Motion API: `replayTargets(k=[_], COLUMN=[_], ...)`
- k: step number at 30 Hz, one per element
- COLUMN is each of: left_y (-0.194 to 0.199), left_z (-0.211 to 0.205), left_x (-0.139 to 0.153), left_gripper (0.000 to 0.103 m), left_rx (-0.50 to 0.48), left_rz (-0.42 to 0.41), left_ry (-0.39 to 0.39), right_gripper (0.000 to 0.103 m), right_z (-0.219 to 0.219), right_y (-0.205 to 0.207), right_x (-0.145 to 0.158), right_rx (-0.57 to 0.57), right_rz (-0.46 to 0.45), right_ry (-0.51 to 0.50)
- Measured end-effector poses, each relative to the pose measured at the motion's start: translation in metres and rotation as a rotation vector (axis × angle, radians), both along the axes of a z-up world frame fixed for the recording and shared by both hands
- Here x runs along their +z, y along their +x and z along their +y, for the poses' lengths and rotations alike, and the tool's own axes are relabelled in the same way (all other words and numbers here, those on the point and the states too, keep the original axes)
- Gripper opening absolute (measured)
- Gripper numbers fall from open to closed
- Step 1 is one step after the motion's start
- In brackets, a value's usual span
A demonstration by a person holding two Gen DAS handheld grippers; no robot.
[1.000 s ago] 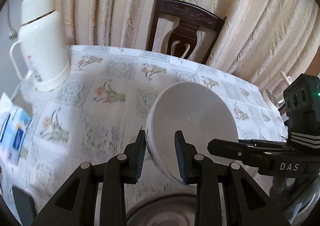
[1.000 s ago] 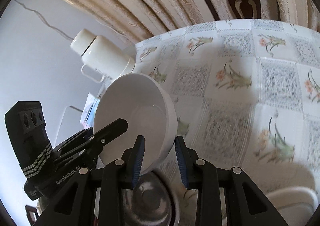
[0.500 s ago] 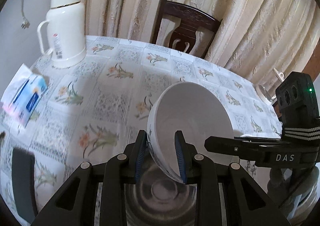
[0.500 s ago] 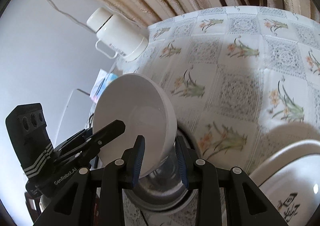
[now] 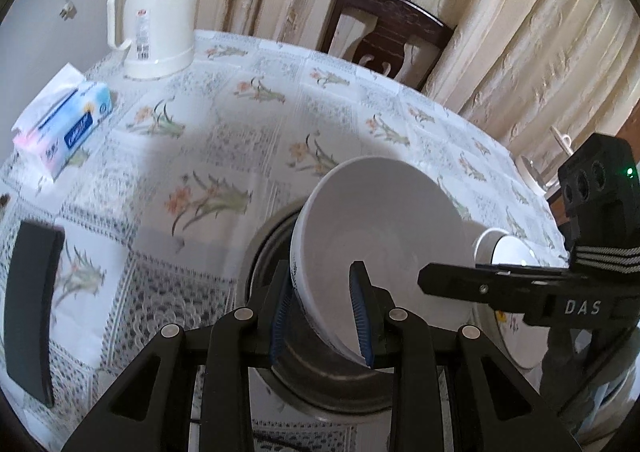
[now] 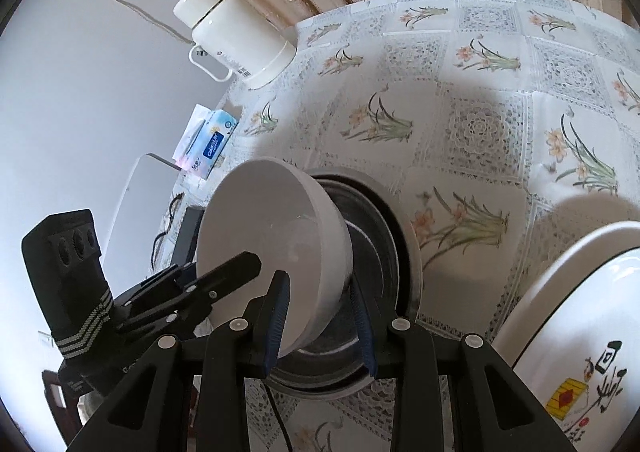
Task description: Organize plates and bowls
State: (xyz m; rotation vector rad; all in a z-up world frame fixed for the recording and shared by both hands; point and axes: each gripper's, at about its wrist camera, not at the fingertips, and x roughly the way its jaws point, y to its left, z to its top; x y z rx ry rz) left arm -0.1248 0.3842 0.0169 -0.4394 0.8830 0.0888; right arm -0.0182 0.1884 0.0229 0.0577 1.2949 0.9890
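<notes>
Both grippers are gripping one white ceramic bowl by opposite sides of its rim, holding it tilted just over a steel bowl that is sitting on the near part of the floral tablecloth. The left gripper is closing its blue-padded fingers on the bowl's near-left wall — one pad outside, one inside — and the right gripper is pinching the opposite wall the same way, neither pair fully closed because the wall is sitting between them. In the right wrist view the white bowl's underside is appearing to rest against the steel bowl's inner rim, though contact is hard to confirm. A large white plate with a painted design is lying just to the right of the steel bowl. Farther off, a cream thermos jug is standing at the far left corner, a tissue pack is lying nearer on the left, and a dark wooden chair is standing against the curtain beyond the table.
</notes>
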Motion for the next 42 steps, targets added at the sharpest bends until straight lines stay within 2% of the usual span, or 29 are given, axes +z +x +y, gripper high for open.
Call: replayTargets(k=[13, 20, 29, 31, 34, 37, 42], left_y=[-0.009, -0.010, -0.010, -0.010, -0.013, -0.013, -0.014], left_z=[-0.001, 0.004, 0.000, 0.000, 0.000, 0.002, 0.003], left_x=[-0.016, -0.016, -0.010, -0.007, -0.001, 0.003, 0.005], left_gripper=[0.031, 0.038, 0.041, 0.042, 0.049, 0.050, 0.053], left_rx=[0.014, 0.023, 0.022, 0.024, 0.028, 0.034, 0.046], left_rz=[0.038, 0.031, 0.009, -0.003, -0.023, -0.035, -0.046], left_ry=[-0.024, -0.028, -0.021, -0.024, -0.020, -0.024, -0.020], right_gripper=[0.036, 0.036, 0.042, 0.047, 0.054, 0.058, 0.060], right_z=[0.004, 0.001, -0.003, -0.005, -0.009, -0.013, -0.020], right_y=[-0.005, -0.002, -0.003, -0.003, -0.002, -0.001, 0.004], right_x=[-0.010, -0.008, -0.007, -0.004, 0.004, 0.010, 0.004], right_rx=[0.006, -0.019, -0.023, -0.028, -0.039, -0.055, -0.085], right_rz=[0.006, -0.017, -0.013, -0.023, -0.057, -0.089, -0.076], right_ry=[-0.027, -0.032, -0.002, 0.010, 0.037, 0.045, 0.042])
